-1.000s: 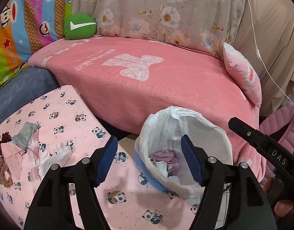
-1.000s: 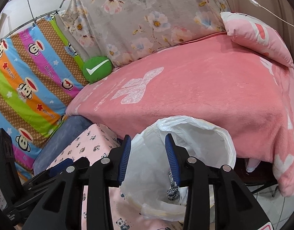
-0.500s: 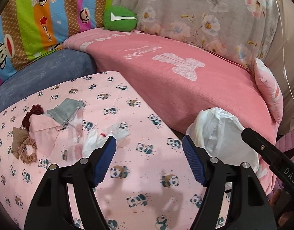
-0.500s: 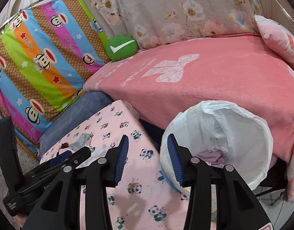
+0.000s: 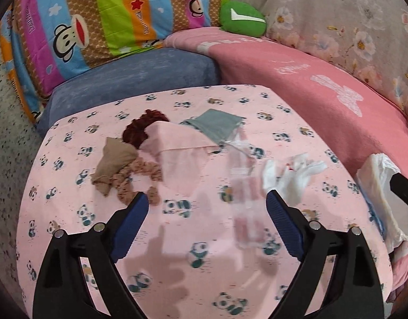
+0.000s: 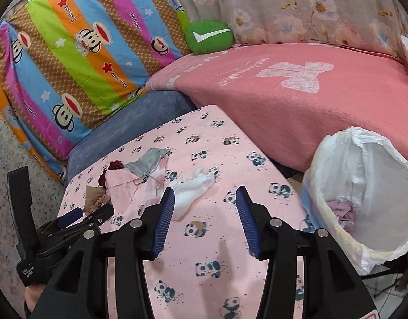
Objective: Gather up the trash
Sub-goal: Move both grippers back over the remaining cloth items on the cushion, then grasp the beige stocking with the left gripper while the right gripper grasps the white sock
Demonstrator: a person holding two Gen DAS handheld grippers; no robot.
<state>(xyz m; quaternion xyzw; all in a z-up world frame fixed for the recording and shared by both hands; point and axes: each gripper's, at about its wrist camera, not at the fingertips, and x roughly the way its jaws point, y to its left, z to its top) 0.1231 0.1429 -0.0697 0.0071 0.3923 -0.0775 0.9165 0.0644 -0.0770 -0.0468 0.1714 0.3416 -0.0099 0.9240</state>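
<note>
A heap of scraps lies on the panda-print cover (image 5: 193,279): a dark red scrunchie (image 5: 142,127), a brown rag (image 5: 113,164), a pink cloth (image 5: 182,154), a grey pouch (image 5: 217,126), a clear wrapper (image 5: 246,207) and crumpled white tissue (image 5: 289,175) (image 6: 193,188). My left gripper (image 5: 205,207) hovers just short of the heap, jaws opening, nothing between them. My right gripper (image 6: 205,199) hangs over the cover near the tissue, jaws opening and empty. A bin with a white liner (image 6: 363,186) (image 5: 379,186) stands at the right with purple trash inside.
A pink blanket (image 6: 297,93) covers the sofa behind the cover. A blue cushion (image 5: 134,79), striped monkey-print bedding (image 5: 97,16), a green pillow (image 5: 244,21) and a floral sheet (image 6: 310,8) lie beyond. Speckled floor (image 6: 7,164) shows at the left.
Both grippers swung left, away from the bin and over the panda-print cover toward the heap. Both pairs of jaws stand wider than before.
</note>
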